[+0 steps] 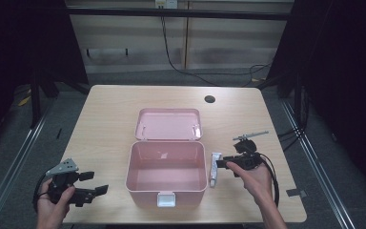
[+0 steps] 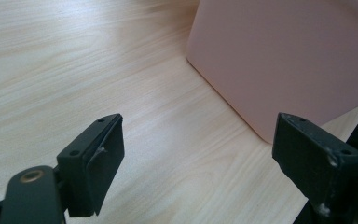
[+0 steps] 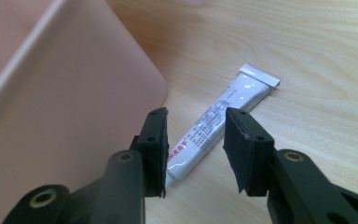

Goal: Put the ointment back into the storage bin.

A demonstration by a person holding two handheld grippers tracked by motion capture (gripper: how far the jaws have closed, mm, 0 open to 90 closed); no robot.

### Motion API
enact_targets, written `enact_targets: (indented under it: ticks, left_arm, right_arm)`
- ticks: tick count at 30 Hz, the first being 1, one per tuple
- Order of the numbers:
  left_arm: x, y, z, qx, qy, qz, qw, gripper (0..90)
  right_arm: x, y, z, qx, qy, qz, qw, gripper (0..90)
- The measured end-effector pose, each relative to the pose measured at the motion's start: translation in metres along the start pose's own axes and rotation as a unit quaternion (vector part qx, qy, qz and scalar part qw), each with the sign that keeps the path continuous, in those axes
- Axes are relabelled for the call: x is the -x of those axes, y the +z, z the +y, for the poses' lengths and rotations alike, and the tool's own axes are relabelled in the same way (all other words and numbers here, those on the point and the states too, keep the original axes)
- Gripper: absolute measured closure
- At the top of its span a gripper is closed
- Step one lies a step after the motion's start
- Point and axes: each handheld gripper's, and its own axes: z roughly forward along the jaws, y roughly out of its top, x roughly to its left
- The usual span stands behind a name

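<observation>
White tube (image 3: 219,123) beside the pink box (image 1: 167,174), near the desk's right edge; my right gripper (image 3: 195,147) straddles it, pads not yet pinching; I'd centre first; left gripper (image 2: 196,163) spread wide.

- The table (image 1: 109,119) is showing a pale wood-grain top, smooth and matt.
- The pink box (image 1: 167,171) is looking like smooth plastic with a soft sheen.
- The white tube (image 3: 214,123) is gleaming glossy, with printed text.
- The right gripper (image 3: 195,149) is wearing matt black pads.
</observation>
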Motion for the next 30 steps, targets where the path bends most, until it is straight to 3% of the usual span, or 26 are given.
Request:
enact_targets:
  ticks: [4,7,12,27,30]
  left_arm:
    - [0.0,0.0,0.0,0.0,0.0,0.0,1.0,16.8]
    - [0.0,0.0,0.0,-0.002,0.0,0.001,1.0,16.8]
    - [0.0,0.0,0.0,-0.001,-0.001,0.0,1.0,16.8]
    - [0.0,0.0,0.0,-0.001,-0.001,-0.001,1.0,16.8]
    - [0.0,0.0,0.0,0.001,-0.003,-0.003,1.0,16.7]
  right_arm:
    - [0.003,0.013,0.005,-0.026,0.006,-0.008,0.9996,62.6]
    - [0.004,0.018,0.008,-0.028,0.006,-0.008,0.9996,63.1]
    - [0.007,0.026,0.011,-0.043,0.031,-0.008,0.9986,64.1]
    - [0.007,0.05,0.007,-0.073,0.035,-0.036,0.9961,59.4]
    - [0.007,0.052,0.006,-0.078,0.026,-0.047,0.9955,58.1]
